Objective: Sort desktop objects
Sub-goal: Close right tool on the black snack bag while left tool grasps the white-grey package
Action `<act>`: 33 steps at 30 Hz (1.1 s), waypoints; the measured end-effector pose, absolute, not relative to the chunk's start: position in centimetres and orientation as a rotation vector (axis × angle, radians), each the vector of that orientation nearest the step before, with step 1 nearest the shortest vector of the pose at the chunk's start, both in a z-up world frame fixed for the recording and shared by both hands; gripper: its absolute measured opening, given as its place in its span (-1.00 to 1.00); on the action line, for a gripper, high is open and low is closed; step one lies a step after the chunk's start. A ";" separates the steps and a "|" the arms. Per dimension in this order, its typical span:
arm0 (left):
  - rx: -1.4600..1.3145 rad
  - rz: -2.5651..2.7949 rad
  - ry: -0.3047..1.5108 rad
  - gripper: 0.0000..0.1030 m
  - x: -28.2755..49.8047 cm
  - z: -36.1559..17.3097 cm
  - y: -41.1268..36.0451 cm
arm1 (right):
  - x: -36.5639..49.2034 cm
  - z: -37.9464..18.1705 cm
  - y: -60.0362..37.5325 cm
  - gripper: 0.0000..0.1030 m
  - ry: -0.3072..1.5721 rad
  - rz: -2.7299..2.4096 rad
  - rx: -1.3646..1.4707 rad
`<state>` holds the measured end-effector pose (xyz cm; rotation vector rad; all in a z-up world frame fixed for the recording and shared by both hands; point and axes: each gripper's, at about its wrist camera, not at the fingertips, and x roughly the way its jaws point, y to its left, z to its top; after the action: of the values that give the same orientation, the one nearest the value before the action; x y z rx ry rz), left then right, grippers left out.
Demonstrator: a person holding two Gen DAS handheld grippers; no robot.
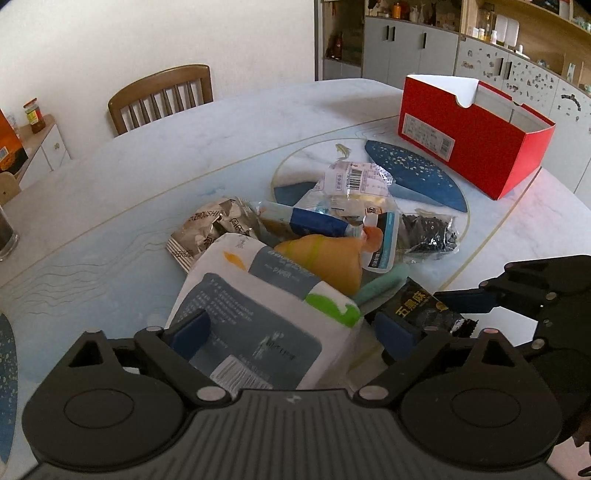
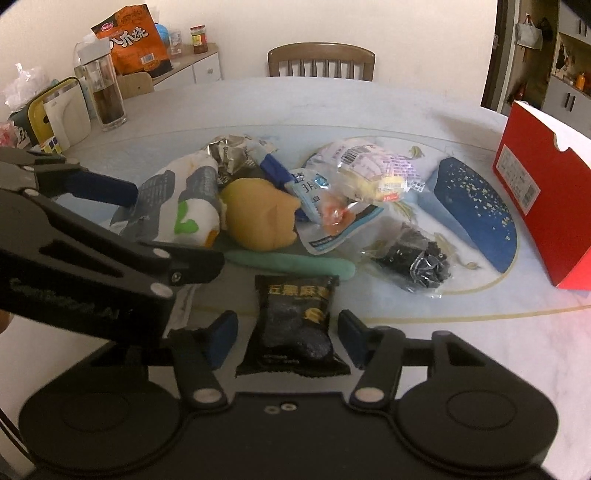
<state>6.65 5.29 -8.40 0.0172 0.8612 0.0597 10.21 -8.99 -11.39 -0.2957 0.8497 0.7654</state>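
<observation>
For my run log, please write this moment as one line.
left gripper: open around white pack | right gripper: open around black sachet | red box: open

White wall [image 2: 332, 26], wooden chair [image 2: 321, 62], grey cabinets [image 1: 413, 48], marble-look table [image 2: 332, 103]

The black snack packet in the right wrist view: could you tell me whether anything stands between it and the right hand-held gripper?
Nothing visible does. The black snack packet lies between the open pads of the right hand-held gripper, with a gap on each side.
</observation>
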 end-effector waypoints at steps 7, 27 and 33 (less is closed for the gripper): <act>0.032 0.074 0.860 0.34 6.8 -8.2 4.7 | 10.7 -11.2 -9.8 -0.10 0.861 0.773 -0.279; 0.028 0.182 0.793 -0.74 4.7 -5.9 3.9 | 10.4 -9.3 -12.3 -0.29 0.818 0.803 -0.273; 0.004 0.211 0.751 -0.79 3.6 -4.3 4.0 | 10.2 -8.2 -13.4 -0.47 0.794 0.805 -0.257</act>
<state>3.56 3.98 -4.28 0.0042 0.7506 0.2108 10.18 -13.42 -8.19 -0.2575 0.7940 0.8051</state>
